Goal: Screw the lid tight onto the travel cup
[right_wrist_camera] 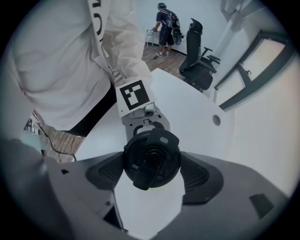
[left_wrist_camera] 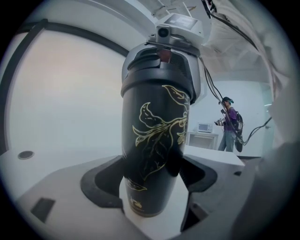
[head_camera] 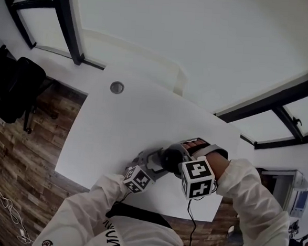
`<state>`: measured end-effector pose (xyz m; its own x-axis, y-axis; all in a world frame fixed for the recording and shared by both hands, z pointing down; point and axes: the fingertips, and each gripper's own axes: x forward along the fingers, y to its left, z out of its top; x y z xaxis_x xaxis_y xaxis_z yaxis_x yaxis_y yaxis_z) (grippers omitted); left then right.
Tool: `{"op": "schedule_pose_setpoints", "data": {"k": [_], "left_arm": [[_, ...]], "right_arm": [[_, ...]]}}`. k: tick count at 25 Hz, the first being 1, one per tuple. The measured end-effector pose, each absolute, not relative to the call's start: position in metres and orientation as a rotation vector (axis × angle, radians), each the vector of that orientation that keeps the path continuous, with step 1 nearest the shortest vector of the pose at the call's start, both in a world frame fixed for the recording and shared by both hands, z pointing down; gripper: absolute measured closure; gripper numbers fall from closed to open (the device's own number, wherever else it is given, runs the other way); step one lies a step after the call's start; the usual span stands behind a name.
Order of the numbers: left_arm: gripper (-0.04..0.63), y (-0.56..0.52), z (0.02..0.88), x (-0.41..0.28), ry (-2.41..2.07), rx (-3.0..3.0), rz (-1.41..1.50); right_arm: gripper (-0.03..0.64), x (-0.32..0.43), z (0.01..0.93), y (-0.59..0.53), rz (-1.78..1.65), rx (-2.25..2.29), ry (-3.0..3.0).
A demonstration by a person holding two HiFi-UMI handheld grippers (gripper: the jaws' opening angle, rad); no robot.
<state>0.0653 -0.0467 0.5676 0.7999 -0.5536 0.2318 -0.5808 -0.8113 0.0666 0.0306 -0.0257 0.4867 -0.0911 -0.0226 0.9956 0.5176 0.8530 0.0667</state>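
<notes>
A white tabletop (head_camera: 121, 133) with a round grommet (head_camera: 117, 87) stands on a wood-plank floor (head_camera: 20, 152). A black office chair (head_camera: 14, 86) sits beside dark-framed windows (head_camera: 42, 28). The walls are white and evenly lit. A person (right_wrist_camera: 165, 28) stands far off.

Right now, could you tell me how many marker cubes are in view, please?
2: the left cube on the left tongs, the right cube on the right tongs. None seems hidden.

The black travel cup (left_wrist_camera: 152, 150) bears gold leaf drawings, its lid (right_wrist_camera: 151, 158) is black, the table (head_camera: 133, 123) white.
</notes>
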Motion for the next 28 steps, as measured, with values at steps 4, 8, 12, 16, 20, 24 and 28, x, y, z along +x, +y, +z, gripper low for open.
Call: {"op": "schedule_pose_setpoints", "data": {"k": [4,8,12,16,20,24,28], "left_arm": [[0.225,-0.047,0.567,0.063,-0.905,2.851,0.294],[0.225,-0.046,0.567,0.063,-0.911,2.855,0.301],[0.225,-0.045,0.567,0.064,-0.918,2.857,0.31],[0.225,-0.046,0.567,0.062,-0.918,2.853,0.31],[0.225,-0.046,0.568,0.062,-0.92,2.852,0.306],[0.225,-0.044,0.569,0.059,-0.918,2.854,0.305],[0.225,-0.044,0.57,0.06,-0.909,2.854,0.307]], "right_arm": [[0.218,0.027,0.487,-0.028,-0.352,-0.293,-1.601],[0.221,0.025,0.486,-0.028,-0.205,-0.175,-1.594],[0.222,0.025,0.483,-0.032,0.015,0.065,-1.569],[0.222,0.021,0.483,-0.035,0.099,0.15,-1.557],[0.221,0.019,0.482,-0.034,-0.041,0.056,-1.608],[0.221,0.017,0.469,-0.032,-0.237,-0.094,-1.63],[0.221,0.022,0.468,-0.026,-0.538,-0.346,-1.606]]}}
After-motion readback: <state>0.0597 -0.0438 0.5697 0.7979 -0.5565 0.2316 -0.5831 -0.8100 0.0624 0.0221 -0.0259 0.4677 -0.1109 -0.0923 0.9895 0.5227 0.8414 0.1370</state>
